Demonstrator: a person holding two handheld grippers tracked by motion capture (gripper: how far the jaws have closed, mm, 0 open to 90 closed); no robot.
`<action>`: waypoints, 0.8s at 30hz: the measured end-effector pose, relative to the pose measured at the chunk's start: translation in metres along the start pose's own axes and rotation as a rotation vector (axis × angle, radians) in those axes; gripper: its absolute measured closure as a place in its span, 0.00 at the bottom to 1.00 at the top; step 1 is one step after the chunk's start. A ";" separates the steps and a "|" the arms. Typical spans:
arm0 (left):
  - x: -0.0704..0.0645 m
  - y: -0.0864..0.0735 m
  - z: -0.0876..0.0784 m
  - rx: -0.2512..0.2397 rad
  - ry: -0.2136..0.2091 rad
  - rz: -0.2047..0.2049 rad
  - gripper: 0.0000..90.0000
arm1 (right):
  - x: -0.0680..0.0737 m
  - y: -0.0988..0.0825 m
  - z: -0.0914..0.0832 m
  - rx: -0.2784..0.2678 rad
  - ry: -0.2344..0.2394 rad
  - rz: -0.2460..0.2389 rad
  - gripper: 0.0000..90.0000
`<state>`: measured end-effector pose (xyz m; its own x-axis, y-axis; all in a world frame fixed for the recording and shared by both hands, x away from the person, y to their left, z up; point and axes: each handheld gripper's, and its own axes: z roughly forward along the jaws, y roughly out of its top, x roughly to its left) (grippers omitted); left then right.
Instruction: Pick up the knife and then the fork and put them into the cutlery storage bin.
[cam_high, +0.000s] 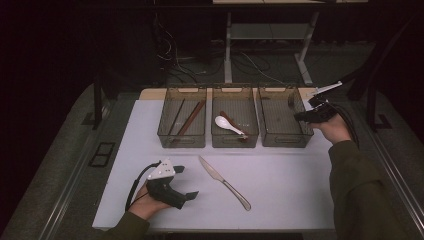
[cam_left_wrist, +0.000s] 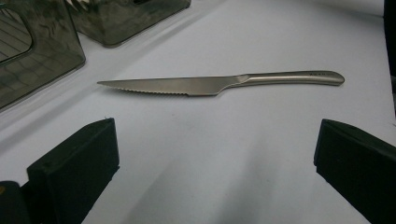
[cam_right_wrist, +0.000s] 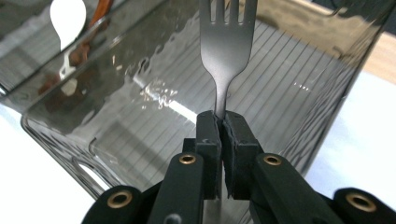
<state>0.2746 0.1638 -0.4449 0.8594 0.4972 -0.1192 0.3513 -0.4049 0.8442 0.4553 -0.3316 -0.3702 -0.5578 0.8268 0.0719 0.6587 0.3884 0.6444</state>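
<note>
In the right gripper view the right gripper (cam_right_wrist: 221, 122) has its two black jaws pressed together on the thin handle of a dark fork (cam_right_wrist: 228, 44), which stands up from the pads toward the top middle of the frame, its tines cut off by the upper edge. Behind the fork lies the ribbed floor of a smoky see-through bin (cam_right_wrist: 140, 140). In the high view that bin (cam_high: 283, 141) is the right-hand one of three standing in a row across the upper middle of the frame, and the right gripper (cam_high: 302, 116) sits over its right rim. The middle bin (cam_high: 235, 141) holds a white spoon (cam_high: 229, 125) and a brown piece beside it; the left bin (cam_high: 182, 140) holds long dark and brown sticks. Lower left in the high view, the left gripper (cam_high: 188, 182) rests on the white table (cam_high: 290, 190) with its jaws spread wide and nothing between them. A steel knife (cam_high: 223, 181) lies on the table just right of it; in the left gripper view the knife (cam_left_wrist: 219, 83) lies crosswise beyond the open jaws, serrated edge facing them.
</note>
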 end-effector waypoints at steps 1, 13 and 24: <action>0.000 0.000 0.000 0.000 0.000 0.001 0.00 | 0.000 -0.001 0.002 0.007 0.002 -0.002 0.94; -0.001 0.000 0.000 0.002 -0.001 0.005 0.00 | 0.001 0.001 0.018 0.038 0.002 -0.003 0.94; -0.001 0.000 0.000 0.003 -0.002 0.006 0.00 | 0.004 0.001 0.025 0.052 0.018 0.003 0.76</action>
<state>0.2739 0.1633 -0.4450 0.8624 0.4931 -0.1148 0.3471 -0.4107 0.8431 0.4664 -0.3177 -0.3887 -0.5650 0.8204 0.0880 0.6853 0.4072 0.6037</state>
